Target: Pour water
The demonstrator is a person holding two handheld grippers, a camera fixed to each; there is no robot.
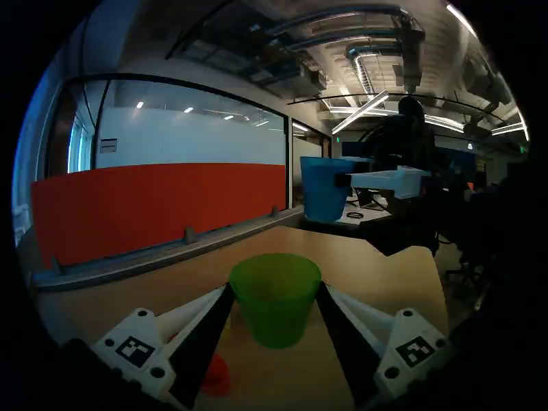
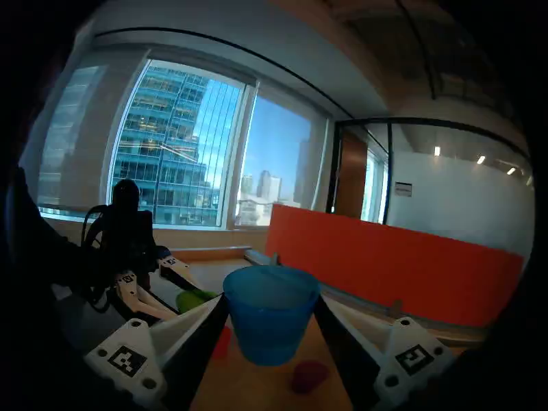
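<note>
Clamps a green cup [image 1: 275,316] in the left gripper [image 1: 275,290], with a finger pressed to each side of the wall just below the rim. Holds it upright, mouth to the top, over a pale wooden table [image 1: 390,274]; cannot tell whether resting on the tabletop or lifted clear, nor whether holding any water. Hides part of a small red thing [image 1: 216,375] on the table, low and behind the left finger. Faces a long orange partition [image 1: 157,205] under glass, with a blue bin [image 1: 320,190] on a farther desk past the table's end. Clamps likewise a blue cup [image 2: 270,325] in the right gripper [image 2: 270,305], squeezed from both sides, upright and level; contents impossible to tell. Looks, in the right gripper view, toward tall windows [image 2: 181,157] with towers outside. Shows there, to the left and farther off, the left gripper in a dark hand [image 2: 123,240], gripping the green cup, near the blue cup but apart from it. Leaves two reddish things [image 2: 309,375] on the table below the blue cup.
</note>
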